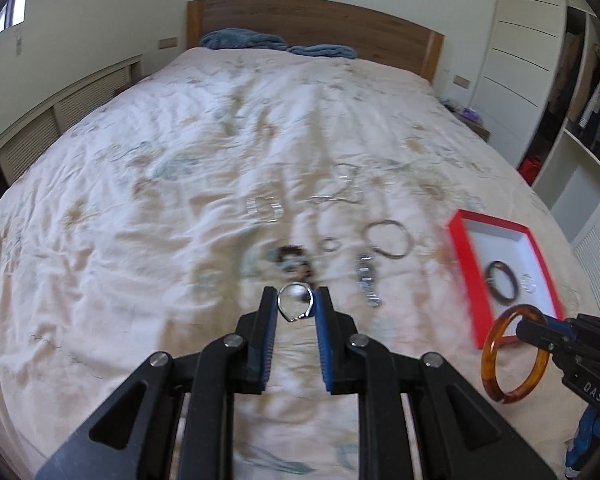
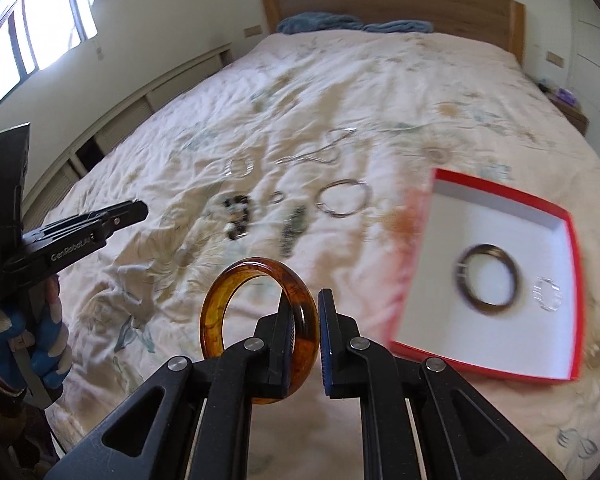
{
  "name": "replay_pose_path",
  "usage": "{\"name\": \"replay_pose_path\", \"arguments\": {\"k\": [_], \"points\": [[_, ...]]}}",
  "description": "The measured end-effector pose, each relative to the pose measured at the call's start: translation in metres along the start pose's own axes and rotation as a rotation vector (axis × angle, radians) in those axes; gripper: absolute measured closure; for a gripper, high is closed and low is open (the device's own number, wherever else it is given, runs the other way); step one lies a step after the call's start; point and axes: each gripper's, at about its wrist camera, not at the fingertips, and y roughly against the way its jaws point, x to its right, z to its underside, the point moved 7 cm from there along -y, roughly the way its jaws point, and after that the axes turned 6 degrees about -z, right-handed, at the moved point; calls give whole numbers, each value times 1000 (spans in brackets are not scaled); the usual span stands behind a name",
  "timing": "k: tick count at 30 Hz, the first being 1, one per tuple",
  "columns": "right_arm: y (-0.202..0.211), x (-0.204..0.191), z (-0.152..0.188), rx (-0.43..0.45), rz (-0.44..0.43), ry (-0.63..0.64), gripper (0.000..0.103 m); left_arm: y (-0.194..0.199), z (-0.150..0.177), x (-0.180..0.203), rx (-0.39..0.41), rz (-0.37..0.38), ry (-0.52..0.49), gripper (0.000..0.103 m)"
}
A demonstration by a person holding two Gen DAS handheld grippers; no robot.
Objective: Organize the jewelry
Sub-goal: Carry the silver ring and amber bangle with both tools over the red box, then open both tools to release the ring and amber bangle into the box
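My left gripper (image 1: 295, 300) is shut on a small silver ring (image 1: 284, 290), held above the bedspread. At the right of the left wrist view, my right gripper (image 1: 530, 326) grips an amber bangle (image 1: 489, 360). In the right wrist view the right gripper (image 2: 306, 308) pinches the rim of that amber bangle (image 2: 216, 304), which stands upright. A red box (image 2: 500, 196) with a white floor lies to the right and holds a dark bangle (image 2: 514, 280) and a clear ring (image 2: 546, 294). The left gripper (image 2: 140, 210) shows at the left edge.
Loose jewelry lies on the floral bedspread: a clear bracelet (image 1: 263, 210), a silver chain (image 1: 340, 196), silver bangles (image 1: 388, 238), a small ring (image 1: 329, 245), a beaded bracelet (image 1: 292, 262) and a metal band (image 1: 367, 280). A gloved hand (image 2: 40, 344) holds the left tool.
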Motion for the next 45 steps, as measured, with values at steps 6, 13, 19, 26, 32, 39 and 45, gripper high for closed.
{"name": "replay_pose_path", "arguments": {"k": [6, 13, 19, 26, 32, 39, 45], "points": [[28, 72, -9, 43, 80, -60, 92, -3, -16, 86, -8, 105, -74, 86], [30, 173, -31, 59, 191, -124, 91, -38, -39, 199, -31, 212, -173, 86], [1, 231, -49, 26, 256, -107, 91, -91, -51, 280, -74, 252, -240, 86], [-37, 261, -55, -35, 266, -55, 91, -146, -45, 320, -134, 239, -289, 86], [-57, 265, -55, -79, 268, -5, 92, -171, -34, 328, -171, 228, -310, 86], [-70, 270, -55, -124, 271, 27, 92, -181, -28, 324, -199, 235, -288, 85], [-69, 271, -55, -122, 280, 32, 88, -182, -31, 322, -216, 252, -260, 84]]}}
